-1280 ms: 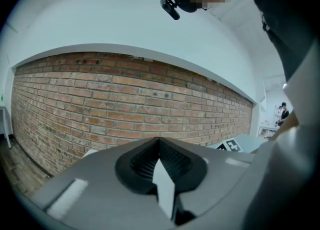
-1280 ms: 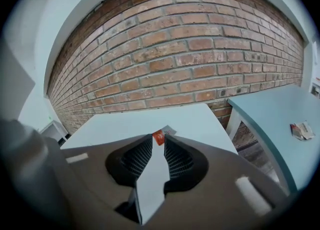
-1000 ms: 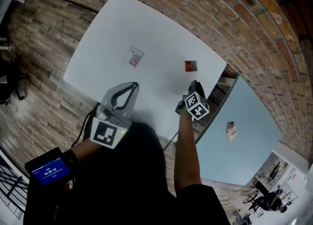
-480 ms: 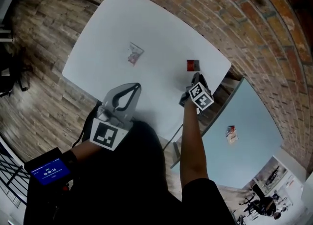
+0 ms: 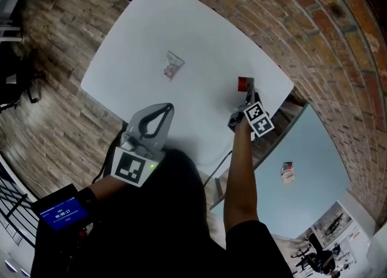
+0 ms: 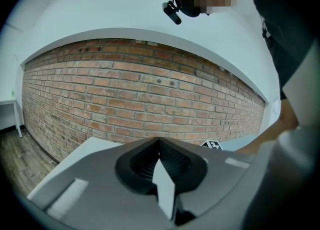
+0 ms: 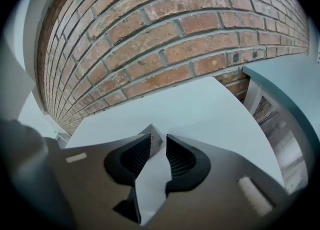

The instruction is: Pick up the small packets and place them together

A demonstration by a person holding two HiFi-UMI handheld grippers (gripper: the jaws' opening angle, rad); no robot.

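Your right gripper is down at the far right corner of the white table, nose tilted onto the red packet. Its jaws have just been opening and now they stand spread. The red packet's corner pokes up in the gap between the tips, closer to the left jaw, and the pads aren't pinching it. On the other side, your left gripper hovers over the near edge of the same table, jaws pressed together with nothing in them. Out in the middle lies the clear packet with red print, flat on the top and well apart from the red one. A third packet sits on the pale blue table off to your right. A brick wall runs just beyond the corner you're working.
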